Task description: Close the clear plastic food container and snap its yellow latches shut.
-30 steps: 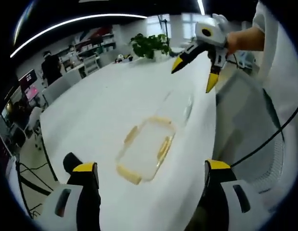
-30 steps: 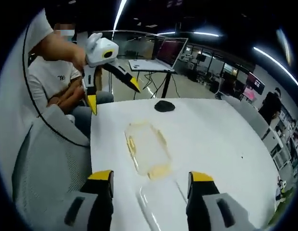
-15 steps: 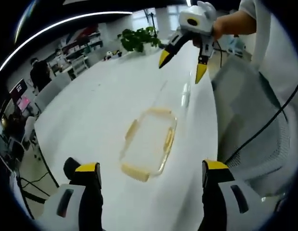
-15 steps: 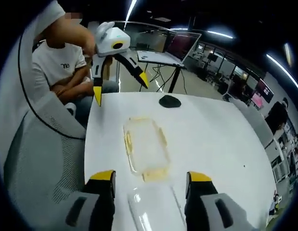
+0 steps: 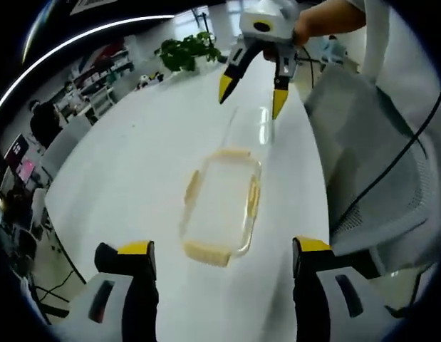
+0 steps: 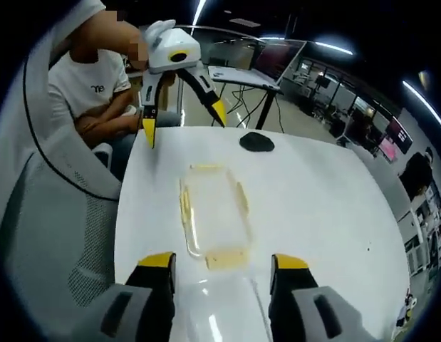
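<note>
**Hovering over an open container: both grippers spread, nothing held**

Lying flat on the white table (image 5: pixel 135 164), the clear plastic container base (image 5: pixel 221 206) sat near the table's edge, on the side next to the mesh office chair (image 5: pixel 391 178). Its yellow latches (image 5: pixel 194 191) were folded outward along all four sides, none snapped shut. In the right gripper view the same base (image 6: pixel 213 217) appeared lengthwise, with one yellow end latch just ahead of the jaw tips.

The clear lid (image 5: pixel 259 128) lay separately on the table, just beyond the far short end of the base, as seen from the left gripper view. In the right gripper view the lid (image 6: pixel 220 313) lay between and below that gripper's own jaws, close to the lens. Contact between the lid and the base could not be confirmed.

The left gripper (image 5: pixel 219 263) was positioned above the near short end of the base, jaws wide apart, holding nothing. In the right gripper view it (image 6: pixel 183 117) hung above the far end of the table, held by a person's hand.

The right gripper (image 6: pixel 220 274) likewise had its jaws wide apart and empty. In the left gripper view it (image 5: pixel 248 96) hung over the lid, yellow tips pointing down; whether they touched the lid could not be told.

A black object (image 6: pixel 256 141) rested on the table beyond the base. A potted plant (image 5: pixel 181 53) stood at the far end of the table.
</note>
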The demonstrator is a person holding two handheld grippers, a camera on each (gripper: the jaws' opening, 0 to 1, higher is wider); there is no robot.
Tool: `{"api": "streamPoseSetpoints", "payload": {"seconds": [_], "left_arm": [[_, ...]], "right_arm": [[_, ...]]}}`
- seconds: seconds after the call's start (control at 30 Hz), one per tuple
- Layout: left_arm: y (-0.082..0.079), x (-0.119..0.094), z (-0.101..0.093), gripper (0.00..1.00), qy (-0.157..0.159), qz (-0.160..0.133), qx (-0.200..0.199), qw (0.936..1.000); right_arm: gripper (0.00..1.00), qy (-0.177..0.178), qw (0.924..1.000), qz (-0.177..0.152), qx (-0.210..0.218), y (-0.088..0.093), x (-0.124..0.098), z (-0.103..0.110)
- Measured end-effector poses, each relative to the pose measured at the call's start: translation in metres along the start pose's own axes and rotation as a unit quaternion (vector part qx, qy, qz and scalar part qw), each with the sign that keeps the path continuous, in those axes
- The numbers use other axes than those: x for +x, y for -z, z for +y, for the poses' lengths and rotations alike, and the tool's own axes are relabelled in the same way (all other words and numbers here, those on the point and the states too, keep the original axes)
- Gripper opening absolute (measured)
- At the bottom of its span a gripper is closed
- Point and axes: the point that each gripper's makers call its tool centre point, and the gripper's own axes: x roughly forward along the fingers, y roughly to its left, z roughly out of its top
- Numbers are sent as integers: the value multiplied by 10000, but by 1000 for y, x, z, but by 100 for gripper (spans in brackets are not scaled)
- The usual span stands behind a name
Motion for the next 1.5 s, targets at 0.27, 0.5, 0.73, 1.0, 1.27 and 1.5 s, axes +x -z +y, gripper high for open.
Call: {"api": "streamPoseSetpoints", "payload": {"seconds": [0.27, 0.5, 0.73, 1.0, 1.27, 1.5], "left_arm": [[11, 14, 2, 72, 230, 213, 385, 9988], [19, 23, 5, 71, 359, 349, 545, 9973], [28, 29, 13, 67, 427, 470, 715, 9954], [32, 33, 14, 61, 609, 551, 807, 9933], [39, 43, 15, 57, 779, 638, 807, 9916], [46, 49, 18, 55, 907, 745, 839, 9895]], "right_arm": [[49, -74, 9999, 109, 3, 1, 12, -3], [49, -174, 9989, 389, -199, 9, 23, -5], [46, -318, 9973, 565, -351, 16, 34, -3], [43, -461, 9959, 689, -374, 24, 47, -3], [46, -674, 9930, 849, -480, 24, 56, -5], [45, -835, 9898, 1060, -460, 25, 63, -7]]}}
